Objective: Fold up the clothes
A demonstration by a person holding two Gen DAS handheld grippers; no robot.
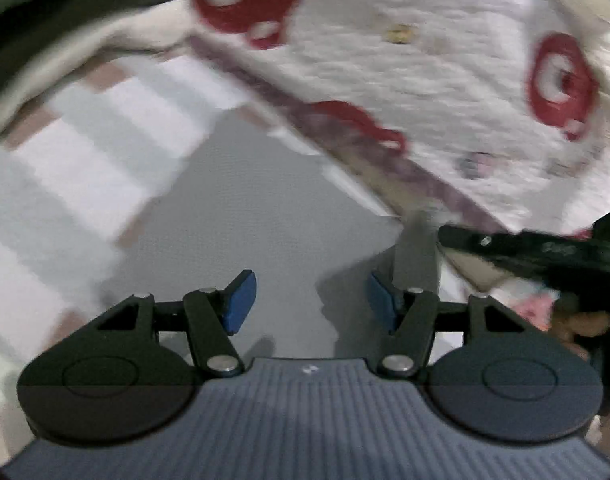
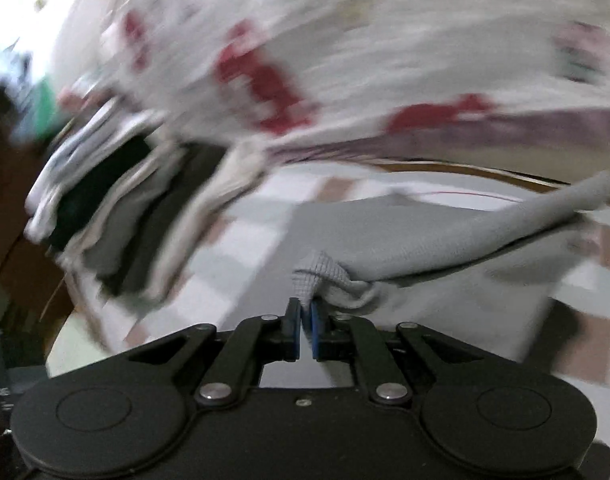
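Observation:
A grey garment [image 1: 241, 208] lies flat on a checked sheet [image 1: 85, 152]. My left gripper [image 1: 311, 292] hovers over it, open, with nothing between its blue pads [image 1: 237, 300]. In the right wrist view my right gripper [image 2: 303, 308] is shut on a bunched corner of the grey garment [image 2: 425, 240], which is lifted and drawn up from the sheet. The right gripper [image 1: 449, 235] also shows at the right of the left wrist view, with a strip of grey cloth hanging from its tip.
A stack of folded clothes [image 2: 117, 216] in white, grey and black sits at the left on the sheet [image 2: 245, 248]. A white quilt with red rings [image 1: 425, 60] [image 2: 345, 60] fills the far side. A hand [image 1: 581, 324] shows low at the right.

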